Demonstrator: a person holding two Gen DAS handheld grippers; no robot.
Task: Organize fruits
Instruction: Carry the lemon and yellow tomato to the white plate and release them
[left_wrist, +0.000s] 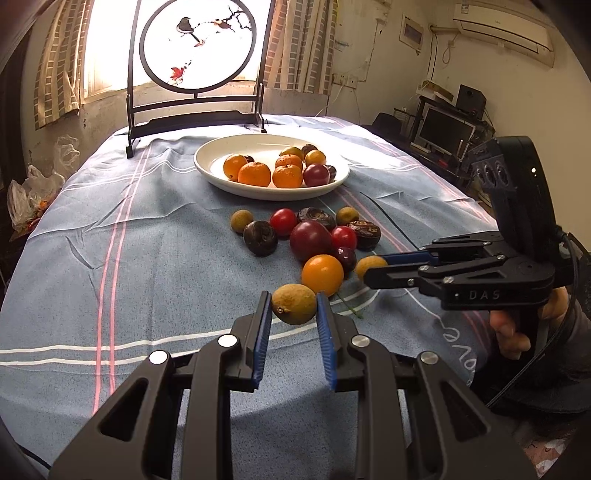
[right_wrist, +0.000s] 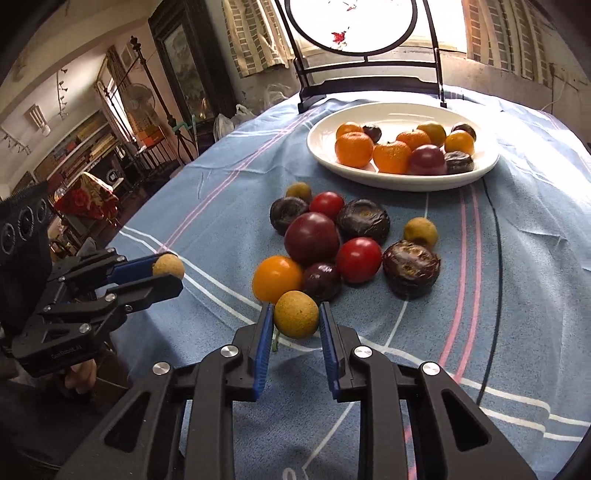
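On the tablecloth (left_wrist: 147, 240), each jaws pair clamps 1 longan (left_wrist: 294, 303).

Warm fruit colours on a striped blue cloth

The tablecloth (left_wrist: 147, 240) is dusty blue with pink and white stripes; the plate (left_wrist: 214, 162) is plain white, holding bright orange tangerines (left_wrist: 254, 173) beside a dark red plum (left_wrist: 316, 174). Loose on the cloth lie red tomatoes (right_wrist: 358, 259), a yellow-orange tomato (right_wrist: 277, 277), tan longans (right_wrist: 420, 232) (speckled) and wrinkled purple-black fruits (right_wrist: 410, 267). The curtains (left_wrist: 55, 66) are beige-and-white checked.
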